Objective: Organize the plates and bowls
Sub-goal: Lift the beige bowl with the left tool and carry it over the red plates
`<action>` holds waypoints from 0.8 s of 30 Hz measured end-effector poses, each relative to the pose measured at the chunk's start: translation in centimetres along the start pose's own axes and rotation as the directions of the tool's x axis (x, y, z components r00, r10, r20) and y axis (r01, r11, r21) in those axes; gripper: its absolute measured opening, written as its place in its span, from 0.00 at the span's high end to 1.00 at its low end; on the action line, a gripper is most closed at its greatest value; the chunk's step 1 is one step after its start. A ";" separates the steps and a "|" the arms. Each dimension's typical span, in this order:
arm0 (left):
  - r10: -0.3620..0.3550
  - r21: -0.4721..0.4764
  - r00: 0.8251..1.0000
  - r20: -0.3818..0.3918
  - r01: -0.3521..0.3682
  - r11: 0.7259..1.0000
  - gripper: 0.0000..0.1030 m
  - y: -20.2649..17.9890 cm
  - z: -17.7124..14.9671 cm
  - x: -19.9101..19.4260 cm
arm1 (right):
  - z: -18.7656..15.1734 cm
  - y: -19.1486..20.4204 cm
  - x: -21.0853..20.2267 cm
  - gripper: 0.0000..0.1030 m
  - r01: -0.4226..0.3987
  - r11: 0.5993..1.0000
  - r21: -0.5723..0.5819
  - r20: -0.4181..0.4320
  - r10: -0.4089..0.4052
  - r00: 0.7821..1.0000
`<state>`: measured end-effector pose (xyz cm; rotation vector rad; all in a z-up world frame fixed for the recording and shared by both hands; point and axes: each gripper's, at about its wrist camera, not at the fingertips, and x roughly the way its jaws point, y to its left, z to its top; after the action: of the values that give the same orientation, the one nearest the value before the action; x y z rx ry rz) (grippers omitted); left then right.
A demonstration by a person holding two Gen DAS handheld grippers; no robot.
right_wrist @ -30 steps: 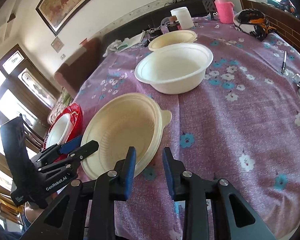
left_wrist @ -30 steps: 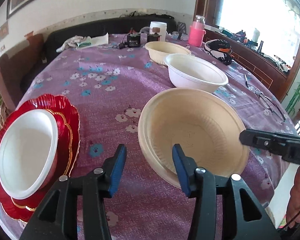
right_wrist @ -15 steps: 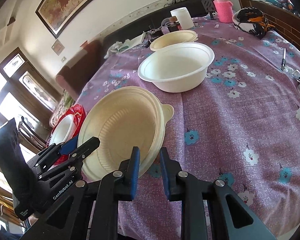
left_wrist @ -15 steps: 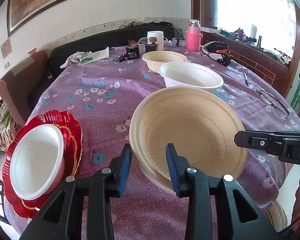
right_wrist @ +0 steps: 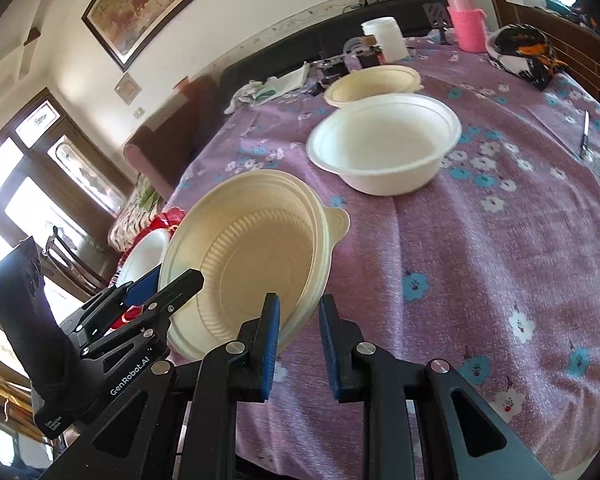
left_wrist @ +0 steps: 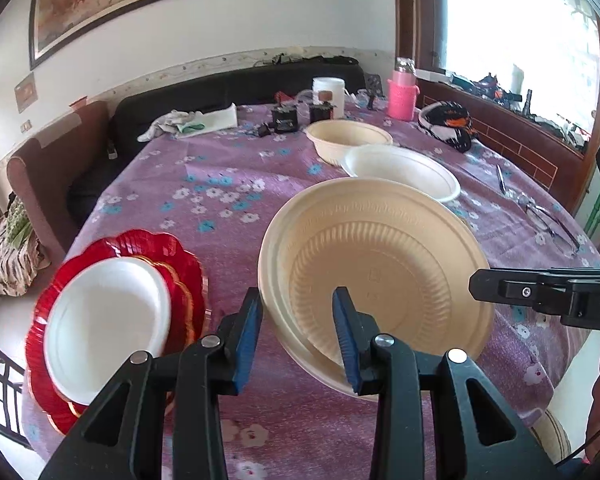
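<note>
A cream ribbed bowl [left_wrist: 380, 272] hangs tilted above the purple flowered tablecloth [left_wrist: 204, 184]. My left gripper [left_wrist: 296, 332] is shut on its near left rim, and my right gripper [right_wrist: 298, 334] is shut on its near right rim [right_wrist: 300, 308]. The bowl also shows in the right wrist view [right_wrist: 252, 256]. A white bowl [left_wrist: 400, 170] and a second cream bowl [left_wrist: 348, 140] stand further back. A small white bowl [left_wrist: 108, 316] sits on stacked red scalloped plates [left_wrist: 180, 264] at the left table edge.
At the far end stand a pink bottle [left_wrist: 402, 94], a white jar [left_wrist: 328, 92], small black devices [left_wrist: 286, 120] and a cloth [left_wrist: 192, 122]. A black and orange bundle [left_wrist: 446, 124], a pen [left_wrist: 500, 178] and glasses [left_wrist: 548, 224] lie to the right.
Both grippers have closed on the cream bowl's rim and lifted it off the cloth, tilting it. Both views have risen with it.
</note>
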<state>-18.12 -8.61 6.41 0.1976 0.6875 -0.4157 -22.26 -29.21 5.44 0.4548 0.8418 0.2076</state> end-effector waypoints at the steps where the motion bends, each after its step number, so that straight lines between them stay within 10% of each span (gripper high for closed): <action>1: 0.004 -0.005 1.000 0.006 -0.004 1.000 0.67 0.3 0.1 -0.3 | 0.2 0.2 0.0 0.78 -0.006 1.000 -0.002 -0.002 0.006 1.000; 24: 0.189 -0.213 0.980 0.056 -0.173 0.962 0.64 12.6 -0.8 -5.3 | 4.6 12.1 5.7 0.78 -0.195 0.975 -0.109 -0.114 0.183 0.976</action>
<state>-16.85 4.59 9.76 0.0462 0.6276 -0.1732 -15.08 -17.94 9.93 0.4146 0.8825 0.4591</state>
